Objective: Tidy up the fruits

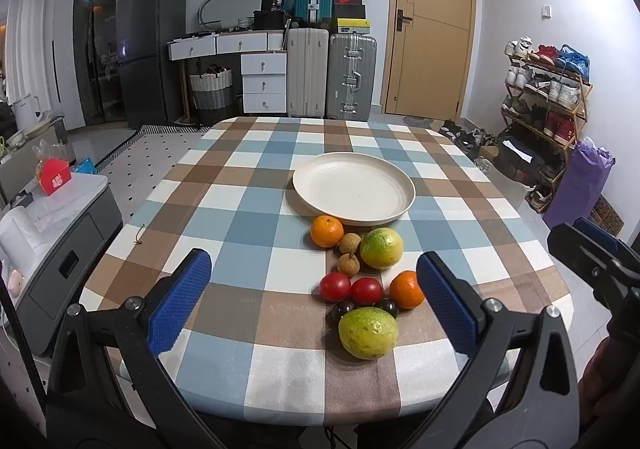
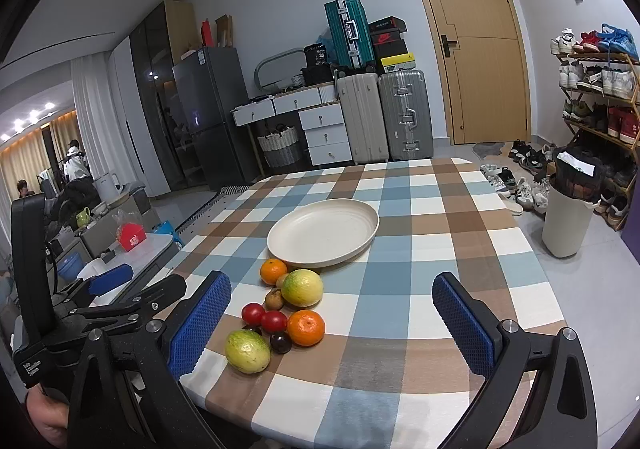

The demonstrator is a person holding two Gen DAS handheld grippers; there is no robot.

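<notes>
An empty cream plate (image 1: 354,187) (image 2: 323,231) sits mid-table on the checked cloth. Just in front of it lies a cluster of fruit: two oranges (image 1: 327,231) (image 1: 406,289), two green-yellow guavas (image 1: 381,248) (image 1: 368,332), two red tomatoes (image 1: 335,286), two brown longans (image 1: 349,263) and two dark plums (image 1: 343,310). The cluster also shows in the right wrist view (image 2: 280,313). My left gripper (image 1: 314,303) is open and empty above the near table edge. My right gripper (image 2: 332,323) is open and empty, right of the left one.
The table (image 1: 240,217) has rounded edges. A low grey cabinet (image 1: 60,249) with a red box stands to the left. Suitcases (image 1: 332,77) and drawers line the far wall. A shoe rack (image 2: 600,97) and a white bin (image 2: 568,225) stand to the right.
</notes>
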